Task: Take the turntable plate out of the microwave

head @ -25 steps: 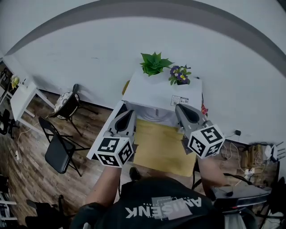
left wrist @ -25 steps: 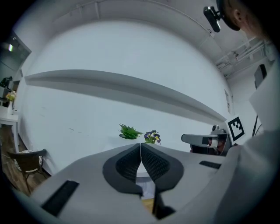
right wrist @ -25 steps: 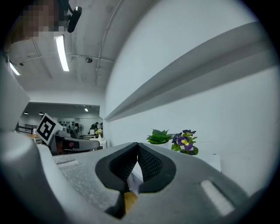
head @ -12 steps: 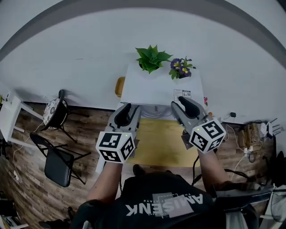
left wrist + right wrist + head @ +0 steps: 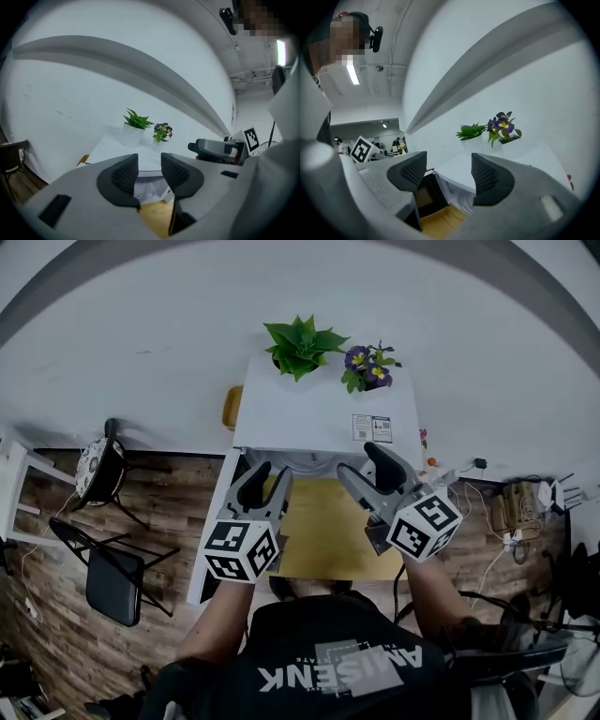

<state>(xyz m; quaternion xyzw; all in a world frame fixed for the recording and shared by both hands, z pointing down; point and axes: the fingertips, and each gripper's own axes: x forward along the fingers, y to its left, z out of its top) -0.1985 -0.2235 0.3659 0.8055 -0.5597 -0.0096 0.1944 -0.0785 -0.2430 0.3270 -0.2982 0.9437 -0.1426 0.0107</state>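
A white microwave (image 5: 319,418) stands against the wall with a green plant (image 5: 298,345) and purple flowers (image 5: 367,367) on its top. Its door (image 5: 214,531) hangs open to the left, dark window showing (image 5: 426,197). The pale cavity (image 5: 147,190) is visible between the left jaws; I cannot make out the turntable plate in it. My left gripper (image 5: 267,482) (image 5: 150,161) and right gripper (image 5: 361,465) (image 5: 449,164) hover side by side before the opening. Both are open, their jaws have just been opening, and nothing is between them.
A yellow wooden tabletop (image 5: 328,540) lies in front of the microwave. Two black chairs (image 5: 112,568) stand on the wood floor at the left. Cables and plugs (image 5: 511,512) lie at the right. A yellowish object (image 5: 231,407) sits behind the microwave's left corner.
Both grippers went from shut to open. They sank and came closer to the microwave's front, and the head view swung so the microwave sits more centrally.
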